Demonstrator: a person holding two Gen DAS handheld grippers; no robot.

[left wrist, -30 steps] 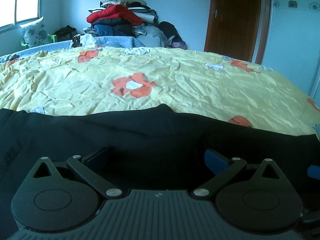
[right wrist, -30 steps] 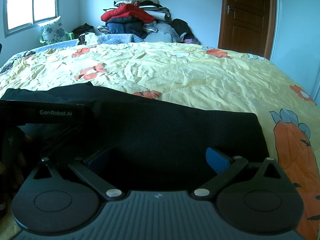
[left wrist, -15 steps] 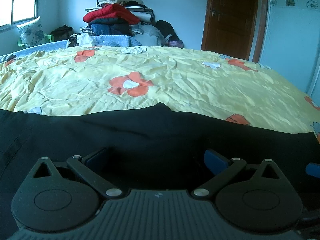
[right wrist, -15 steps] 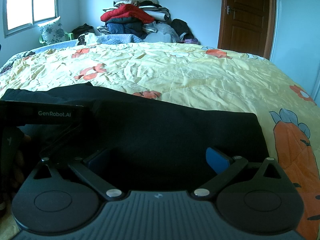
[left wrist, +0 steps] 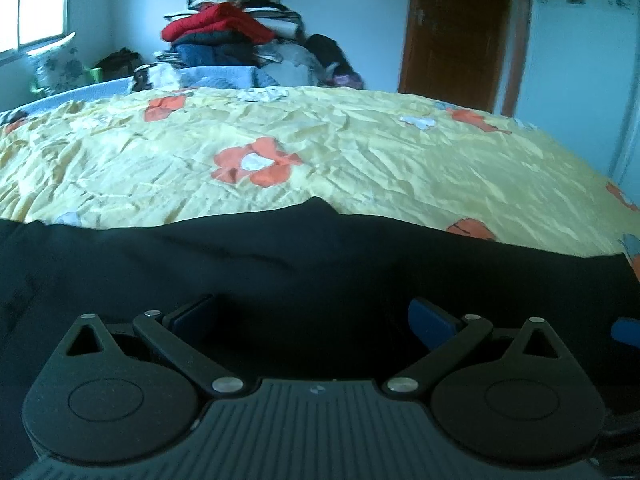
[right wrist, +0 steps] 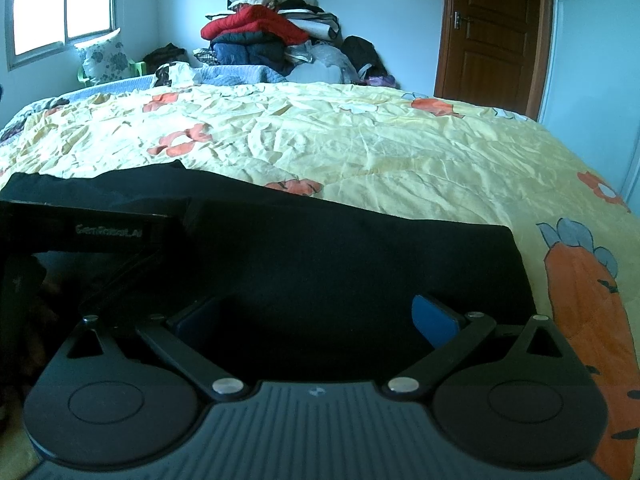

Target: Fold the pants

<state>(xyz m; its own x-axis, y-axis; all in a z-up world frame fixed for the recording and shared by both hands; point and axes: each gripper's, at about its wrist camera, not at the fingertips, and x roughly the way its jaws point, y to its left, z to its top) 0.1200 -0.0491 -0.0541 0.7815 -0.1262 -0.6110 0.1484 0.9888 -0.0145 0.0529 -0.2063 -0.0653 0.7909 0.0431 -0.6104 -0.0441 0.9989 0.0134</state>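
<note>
Left wrist view: I am holding the left tongs (left wrist: pixel 314 312) low over the black pants (left wrist: pixel 320 256), with the two blue pads (left wrist: pixel 434 316) standing wide apart and nothing between them but the dark cloth lying below. The pants are lying flat across the near part of the bed, on a yellow bedspread (left wrist: pixel 360 160) printed with orange flowers, and their far edge is running from left to right across the frame, with a small peak near the middle. A blue tip of the right tool is showing at the right border.

Right wrist view: I am holding the right tongs (right wrist: pixel 316 316) over the right end of the same pants (right wrist: pixel 360 260); here too the pads (right wrist: pixel 434 318) are spread wide and are gripping nothing. The straight end of the garment is lying just to the right of the tongs, beside a large orange carrot print (right wrist: pixel 580 300) on the bedspread (right wrist: pixel 380 140). The body of the left tool (right wrist: pixel 92 228), bearing pale lettering, is reaching in from the left border above the cloth; I cannot tell whether it is touching the fabric.

Background, both views: a pile of clothes (right wrist: pixel 272 36) topped with a red jacket is standing beyond the far side of the bed, a brown door (right wrist: pixel 496 32) is closed at the right, and a window (right wrist: pixel 60 4) is letting in light at the left.
</note>
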